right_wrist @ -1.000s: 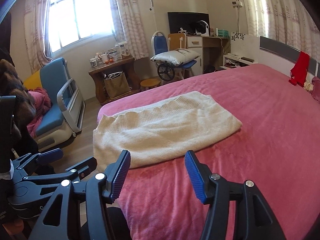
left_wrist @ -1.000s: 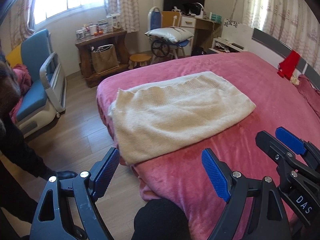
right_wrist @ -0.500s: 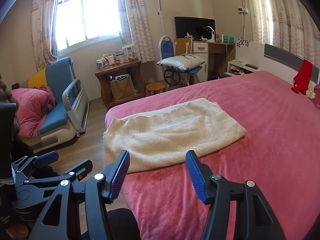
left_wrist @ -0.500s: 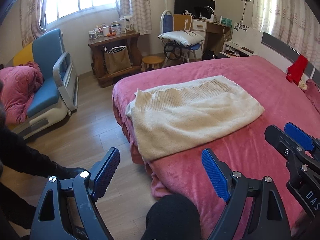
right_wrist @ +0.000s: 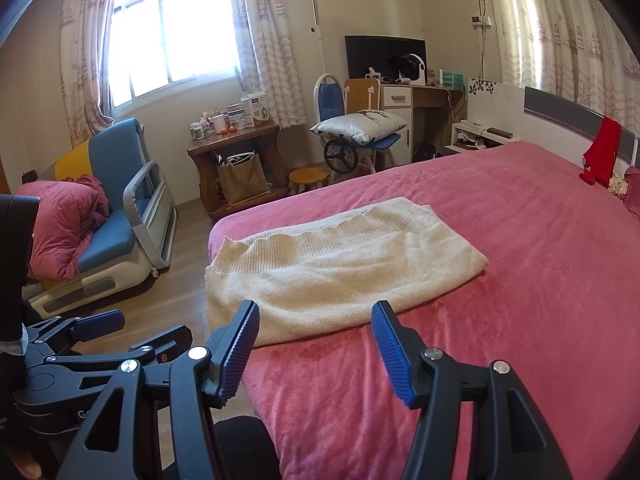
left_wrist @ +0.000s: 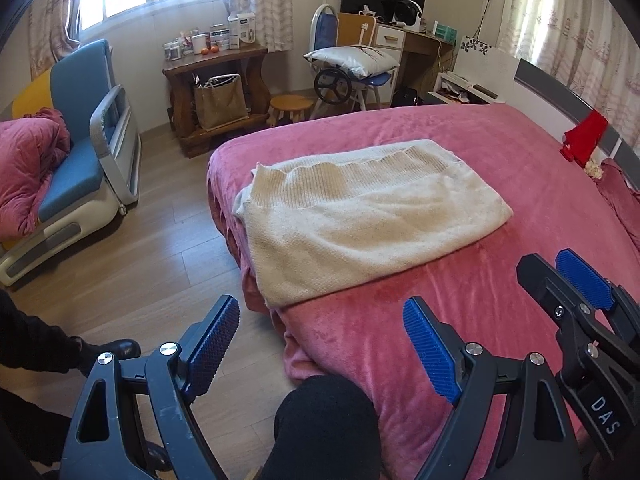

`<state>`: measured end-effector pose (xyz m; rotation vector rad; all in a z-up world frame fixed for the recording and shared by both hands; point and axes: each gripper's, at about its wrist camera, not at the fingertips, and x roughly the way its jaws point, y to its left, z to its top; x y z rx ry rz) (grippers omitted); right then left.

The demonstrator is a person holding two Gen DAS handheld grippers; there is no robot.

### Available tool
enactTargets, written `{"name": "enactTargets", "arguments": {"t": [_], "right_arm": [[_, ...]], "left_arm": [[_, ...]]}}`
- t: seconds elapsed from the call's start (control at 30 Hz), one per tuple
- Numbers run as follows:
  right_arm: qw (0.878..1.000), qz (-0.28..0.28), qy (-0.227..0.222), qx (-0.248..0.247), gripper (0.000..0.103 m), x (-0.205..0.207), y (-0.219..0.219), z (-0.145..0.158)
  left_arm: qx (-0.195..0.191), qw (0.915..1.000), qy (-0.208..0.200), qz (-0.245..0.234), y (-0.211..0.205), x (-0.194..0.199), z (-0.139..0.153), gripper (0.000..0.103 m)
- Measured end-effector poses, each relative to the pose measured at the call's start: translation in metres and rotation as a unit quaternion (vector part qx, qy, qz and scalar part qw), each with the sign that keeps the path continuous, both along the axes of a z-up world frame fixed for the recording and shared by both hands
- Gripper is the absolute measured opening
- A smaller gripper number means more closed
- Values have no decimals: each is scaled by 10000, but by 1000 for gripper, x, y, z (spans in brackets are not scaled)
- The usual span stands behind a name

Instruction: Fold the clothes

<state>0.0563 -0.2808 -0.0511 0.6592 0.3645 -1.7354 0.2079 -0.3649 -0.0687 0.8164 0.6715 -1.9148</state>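
- Armchair [left_wrist: 80, 152]: blue, far left on the wood floor [left_wrist: 152, 248], a pink quilt [left_wrist: 28, 168] heaped on its seat; open floor lies between it and the bed.
- Left tongs [left_wrist: 316, 344]: blue-padded fingers spread wide, pinching nothing, held low off the bed's near corner, pointing toward the sweater. A dark-clad knee [left_wrist: 324, 420] sits just under them.
- Side surface [left_wrist: 216, 60]: wooden, under the window, crowded with jars and boxes whose print is too small to read; a tan bag [left_wrist: 220, 100] stands in its lower bay.
- Sweater [left_wrist: 360, 216]: cream knit, folded into a flat rectangle, lying on the pink bed [left_wrist: 500, 152] by the foot end; its left edge reaches the bed's edge and hangs slightly over, ribbed band toward the far side.
- Right tongs [right_wrist: 316, 352]: also spread wide and empty, hovering over bare blanket just short of the sweater's near edge. In the left view "DAS" shows in white on its black body.
- Wide bare blanket lies right of the sweater, up to a red cloth [left_wrist: 584, 136] on the headboard.
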Motion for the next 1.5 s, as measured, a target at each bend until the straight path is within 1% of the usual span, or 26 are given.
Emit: {"name": "enactTargets", "arguments": {"t": [0.17, 0.27, 0.4, 0.53, 1.0, 1.17, 1.37, 1.5], "right_arm": [[9999, 38, 98, -23, 59, 4, -1, 3], [9998, 61, 181, -18, 59, 7, -2, 5], [9998, 96, 195, -38, 59, 11, -4, 5], [9997, 92, 220, -5, 59, 13, -6, 5], [9998, 26, 186, -19, 59, 11, -5, 3], [9999, -6, 168, -12, 59, 9, -4, 2], [9999, -59, 136, 14, 59, 7, -4, 1], [9999, -54, 154, 32, 59, 8, -4, 0]], "left_arm": [[110, 9993, 345, 118, -3, 8, 6, 86], [90, 9983, 529, 242, -6, 14, 8, 86], [-73, 9989, 386, 271, -5, 14, 10, 86], [-99, 9995, 247, 174, -4, 10, 9, 86], [66, 9998, 164, 100, -4, 8, 0, 86], [26, 9998, 177, 66, -4, 9, -3, 86], [-153, 9998, 22, 78, 0, 7, -2, 84], [-125, 9998, 39, 135, -1, 8, -4, 84]]}}
